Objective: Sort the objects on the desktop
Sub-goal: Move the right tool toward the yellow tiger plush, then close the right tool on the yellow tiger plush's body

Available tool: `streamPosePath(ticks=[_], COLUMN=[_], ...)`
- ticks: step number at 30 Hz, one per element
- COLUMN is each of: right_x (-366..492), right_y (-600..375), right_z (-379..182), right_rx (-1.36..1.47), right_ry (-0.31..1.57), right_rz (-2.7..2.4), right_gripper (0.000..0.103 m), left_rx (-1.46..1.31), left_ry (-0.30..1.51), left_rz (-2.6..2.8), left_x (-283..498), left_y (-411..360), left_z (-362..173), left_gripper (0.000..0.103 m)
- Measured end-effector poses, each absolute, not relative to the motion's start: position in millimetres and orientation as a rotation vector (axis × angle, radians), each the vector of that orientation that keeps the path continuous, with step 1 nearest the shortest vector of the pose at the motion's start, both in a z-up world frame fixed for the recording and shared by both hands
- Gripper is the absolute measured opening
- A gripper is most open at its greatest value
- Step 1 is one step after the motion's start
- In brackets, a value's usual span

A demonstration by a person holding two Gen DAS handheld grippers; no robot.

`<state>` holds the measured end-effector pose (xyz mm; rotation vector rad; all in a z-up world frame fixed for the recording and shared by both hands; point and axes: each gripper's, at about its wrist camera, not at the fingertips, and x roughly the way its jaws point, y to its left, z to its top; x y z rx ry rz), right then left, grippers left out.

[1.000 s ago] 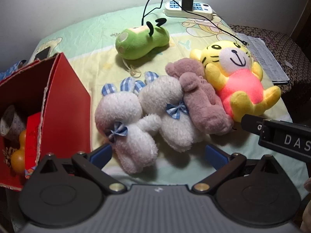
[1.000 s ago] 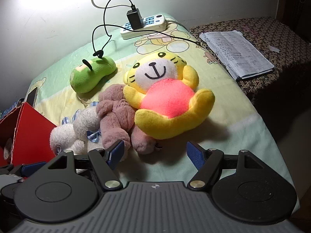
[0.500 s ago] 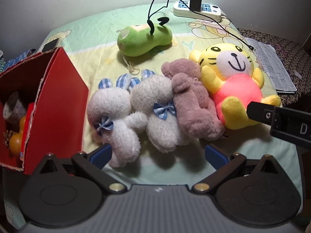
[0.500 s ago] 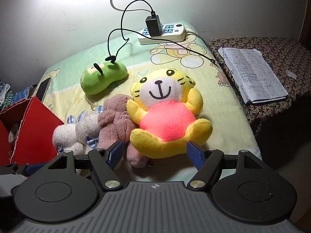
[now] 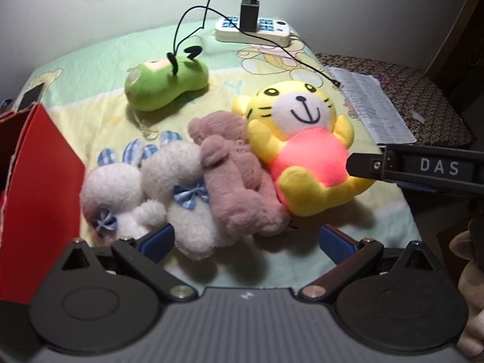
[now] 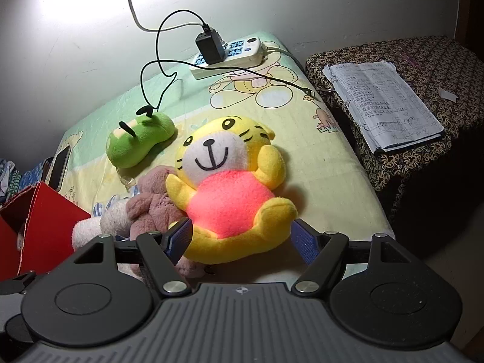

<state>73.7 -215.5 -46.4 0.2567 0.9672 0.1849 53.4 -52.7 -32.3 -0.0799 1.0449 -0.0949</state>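
Observation:
Several plush toys lie on a cartoon bedsheet [image 5: 99, 96]. A yellow tiger with a pink belly [image 5: 305, 148] [image 6: 233, 187] lies at the right. Beside it lie a brown bear [image 5: 233, 178] [image 6: 151, 205], two white bunnies with blue bows [image 5: 181, 193] [image 5: 112, 193], and a green plush [image 5: 166, 84] [image 6: 139, 139] farther back. My left gripper [image 5: 246, 240] is open, its jaws in front of the right-hand bunny and the bear. My right gripper [image 6: 240, 239] is open, its jaws on either side of the tiger's lower body; its side shows in the left wrist view [image 5: 417, 169].
A red box [image 5: 39, 187] [image 6: 39, 220] with items inside stands at the left. A power strip [image 5: 254, 30] [image 6: 227, 57] with charger and black cable lies at the back. A phone [image 6: 59, 165] lies at the back left. Papers [image 6: 381, 103] rest on a patterned stool at the right.
My right gripper has moved forward, and its jaws now flank the tiger's lower body. My left gripper has shifted right and forward, toward the second bunny and the bear. Both stay open.

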Motion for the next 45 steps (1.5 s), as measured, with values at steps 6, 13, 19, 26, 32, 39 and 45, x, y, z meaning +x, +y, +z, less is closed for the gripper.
streamPosePath(ticks=[6, 13, 19, 26, 32, 39, 45], right_x=[86.4, 116.5, 141.3, 162.4, 177.6, 181.2, 164.0], right_y=[-235.4, -252.5, -262.8, -262.9, -260.6, -265.0, -277.7], right_z=[-58.6, -64.1, -81.7, -106.8, -123.1, -135.6, -120.1], right_rx=[0.349, 0.431, 0.494, 0.540, 0.639, 0.767, 0.753], right_ry=[0.984, 0.983, 1.030, 1.093, 1.108, 1.130, 1.096], right_rz=[0.163, 0.196, 0.235, 0.311, 0.399, 0.491, 0.479], right_gripper=[0.075, 0.079, 0.081, 0.082, 0.082, 0.057, 0.051], left_rx=[-0.130, -0.134, -0.143, -0.180, -0.175, -0.175, -0.172], left_ry=[1.016, 0.982, 1.041, 1.114, 1.109, 1.099, 1.080], left_rz=[-0.198, -0.297, -0.314, -0.344, -0.358, -0.378, -0.423], left_x=[70.3, 97.4, 122.0, 139.8, 147.8, 150.0, 137.9], left_y=[-61.8, -85.4, -95.4, -99.9, -103.6, -106.1, -116.7], left_z=[-33.7, -35.4, -55.6, -76.8, -80.3, -80.1, -68.5], left_gripper=[0.100, 0.100, 0.100, 0.099, 0.099, 0.096, 0.093])
